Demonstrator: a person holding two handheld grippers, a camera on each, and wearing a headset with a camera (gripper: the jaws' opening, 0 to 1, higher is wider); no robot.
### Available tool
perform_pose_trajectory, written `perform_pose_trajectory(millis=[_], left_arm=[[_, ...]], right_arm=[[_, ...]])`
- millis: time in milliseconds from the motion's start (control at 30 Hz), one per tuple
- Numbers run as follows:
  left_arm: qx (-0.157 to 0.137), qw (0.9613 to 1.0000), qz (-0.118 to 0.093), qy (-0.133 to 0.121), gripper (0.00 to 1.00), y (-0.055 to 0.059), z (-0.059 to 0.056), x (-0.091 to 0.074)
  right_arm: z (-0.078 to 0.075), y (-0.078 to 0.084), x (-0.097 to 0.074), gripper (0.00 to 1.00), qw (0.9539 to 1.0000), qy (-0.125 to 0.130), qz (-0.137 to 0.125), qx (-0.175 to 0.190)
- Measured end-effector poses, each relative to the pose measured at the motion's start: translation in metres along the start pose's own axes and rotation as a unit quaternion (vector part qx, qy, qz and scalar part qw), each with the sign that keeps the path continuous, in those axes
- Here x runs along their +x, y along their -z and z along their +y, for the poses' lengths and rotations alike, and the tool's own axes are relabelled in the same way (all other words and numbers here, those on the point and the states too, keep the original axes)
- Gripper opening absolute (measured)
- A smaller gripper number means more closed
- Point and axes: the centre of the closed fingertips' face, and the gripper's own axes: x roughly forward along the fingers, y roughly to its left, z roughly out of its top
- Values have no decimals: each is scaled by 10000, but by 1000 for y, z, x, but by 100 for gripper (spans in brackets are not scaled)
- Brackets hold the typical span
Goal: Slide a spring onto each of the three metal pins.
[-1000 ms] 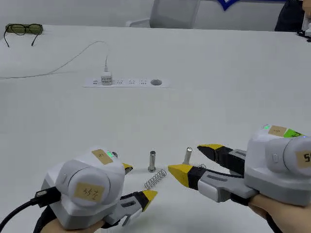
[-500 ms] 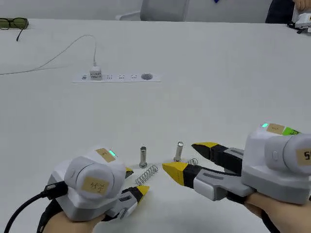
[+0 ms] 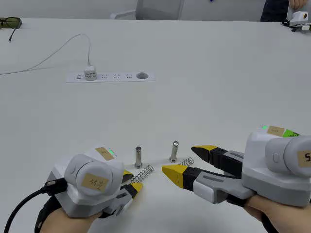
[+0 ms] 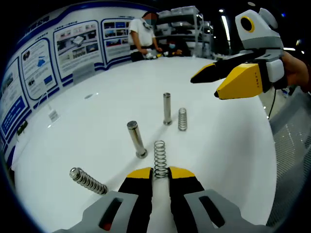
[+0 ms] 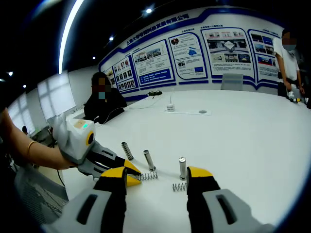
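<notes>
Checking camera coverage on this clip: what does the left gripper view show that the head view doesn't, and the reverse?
Left gripper view, not head view: a third pin already wearing a spring, low left of the left gripper, plus wall posters and a standing person.
Head view, not left gripper view: the left gripper's white housing with its paper label and black cable.
Both: a near bare pin, a far bare pin, a loose spring beside the far one, the held spring pinched in the left gripper's jaws, and the open right gripper.
</notes>
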Motion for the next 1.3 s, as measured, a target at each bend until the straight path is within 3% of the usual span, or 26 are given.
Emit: perform_pose_trajectory(millis=[467, 900, 1133, 1300], left_arm=[[-147, 9999, 24, 56, 10, 4, -3, -7], [-526, 9961, -697, 84, 10, -29, -10, -35], [-754, 9914, -1066, 75, 10, -43, -12, -49], [-999, 9854, -1377, 35, 10, -53, -12, -59]], right_arm=[[-2, 0, 0, 51, 10000, 51, 31, 22], [5, -18, 1, 51, 9988, -113, -249, 405], [12, -28, 6, 48, 9970, -278, -355, 631], [18, -32, 9, 46, 9932, -420, -433, 994]])
